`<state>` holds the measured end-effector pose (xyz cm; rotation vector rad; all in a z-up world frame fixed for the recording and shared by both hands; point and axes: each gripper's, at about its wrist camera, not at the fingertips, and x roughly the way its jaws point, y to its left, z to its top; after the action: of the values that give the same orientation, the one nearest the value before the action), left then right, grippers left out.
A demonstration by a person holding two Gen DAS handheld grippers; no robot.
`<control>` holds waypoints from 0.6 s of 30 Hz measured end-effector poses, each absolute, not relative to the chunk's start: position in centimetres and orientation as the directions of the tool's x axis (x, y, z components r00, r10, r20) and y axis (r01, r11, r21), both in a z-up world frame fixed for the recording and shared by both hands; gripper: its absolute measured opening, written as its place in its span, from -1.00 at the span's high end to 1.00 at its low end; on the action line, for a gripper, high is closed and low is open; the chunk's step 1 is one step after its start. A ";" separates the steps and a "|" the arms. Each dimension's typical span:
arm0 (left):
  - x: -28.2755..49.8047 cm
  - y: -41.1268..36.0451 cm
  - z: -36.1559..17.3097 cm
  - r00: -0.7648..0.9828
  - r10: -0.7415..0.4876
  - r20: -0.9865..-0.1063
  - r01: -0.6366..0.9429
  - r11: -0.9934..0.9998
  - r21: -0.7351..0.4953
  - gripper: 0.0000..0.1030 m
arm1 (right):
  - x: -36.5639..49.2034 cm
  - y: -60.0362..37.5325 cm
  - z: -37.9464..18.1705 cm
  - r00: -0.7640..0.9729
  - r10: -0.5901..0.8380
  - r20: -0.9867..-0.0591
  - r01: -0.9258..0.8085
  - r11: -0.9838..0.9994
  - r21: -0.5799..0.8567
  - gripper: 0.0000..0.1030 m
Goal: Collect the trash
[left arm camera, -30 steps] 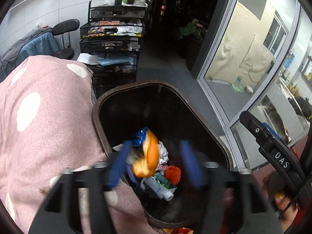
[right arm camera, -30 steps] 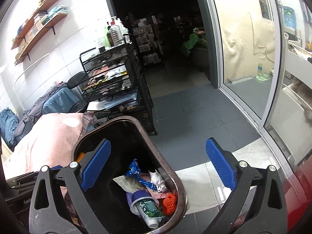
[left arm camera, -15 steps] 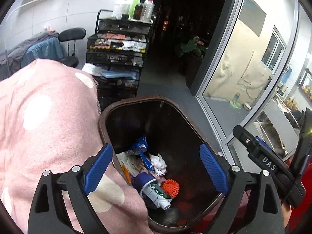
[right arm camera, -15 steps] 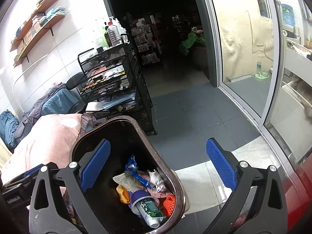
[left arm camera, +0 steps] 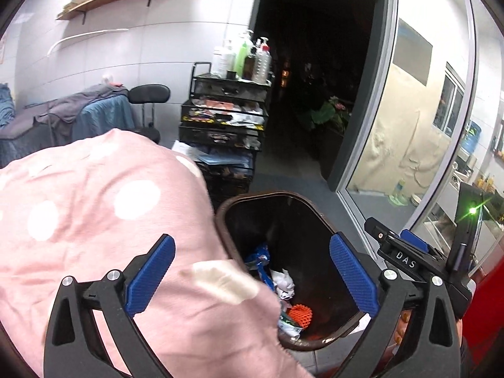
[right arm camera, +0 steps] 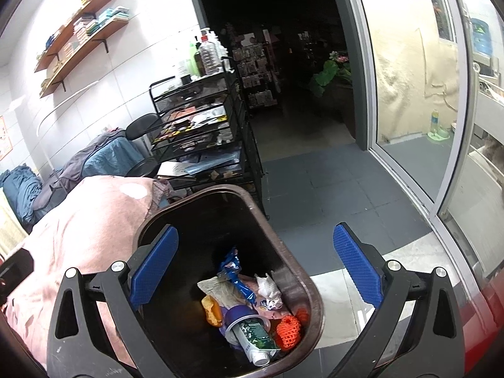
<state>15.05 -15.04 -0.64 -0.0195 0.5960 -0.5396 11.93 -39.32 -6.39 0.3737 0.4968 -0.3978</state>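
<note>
Left gripper [left arm camera: 252, 277] is wide open with nothing between the blue pads [left arm camera: 149, 278]. The left pad sits over a pink blanket with white dots [left arm camera: 94, 220] that fills everything on that side. Between the jaws, toward the right pad, is a dark brown trash bin [left arm camera: 226, 217], partly covered by the blanket edge. Inside it I can make out a blue wrapper [left arm camera: 260, 260], some crumpled white paper [left arm camera: 283, 282] and an orange mesh thing [left arm camera: 300, 314]. Just past the right jaw is the other gripper [left arm camera: 409, 258], marked DAS. Well beyond the jaws there's a black wire cart [left arm camera: 225, 119] with bottles [left arm camera: 249, 58] on top.
</note>
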 end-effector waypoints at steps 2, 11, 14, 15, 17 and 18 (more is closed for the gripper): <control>14.5 -14.0 -0.4 0.709 -0.477 -0.520 0.465 0.870 -0.165 -0.89 | 11.9 -38.6 -6.1 0.814 -0.260 -0.519 0.432 0.868 0.243 -0.89; 12.0 -11.2 0.1 0.783 -0.393 -0.482 0.403 0.911 -0.088 -0.89 | 11.6 -34.7 -5.2 0.853 -0.223 -0.472 0.346 0.919 0.191 -0.89; 11.2 -10.1 -0.1 0.803 -0.363 -0.473 0.371 0.925 -0.079 -0.89 | 11.3 -33.2 -5.0 0.864 -0.213 -0.456 0.320 0.932 0.170 -0.89; 11.0 -9.8 -0.2 0.809 -0.353 -0.470 0.360 0.930 -0.079 -0.89 | 11.2 -32.6 -4.9 0.870 -0.208 -0.446 0.308 0.938 0.163 -0.89; 10.5 -8.6 -0.2 0.825 -0.330 -0.458 0.329 0.940 -0.086 -0.89 | 10.8 -31.3 -4.6 0.882 -0.206 -0.423 0.289 0.947 0.140 -0.89; 10.2 -8.1 -0.1 0.833 -0.320 -0.450 0.315 0.945 -0.090 -0.89 | 10.7 -30.9 -4.5 0.885 -0.204 -0.417 0.282 0.950 0.133 -0.89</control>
<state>10.22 -8.12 -0.08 -0.0128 0.4794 -0.3364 10.73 -30.90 -4.50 0.1932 0.4118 -0.2548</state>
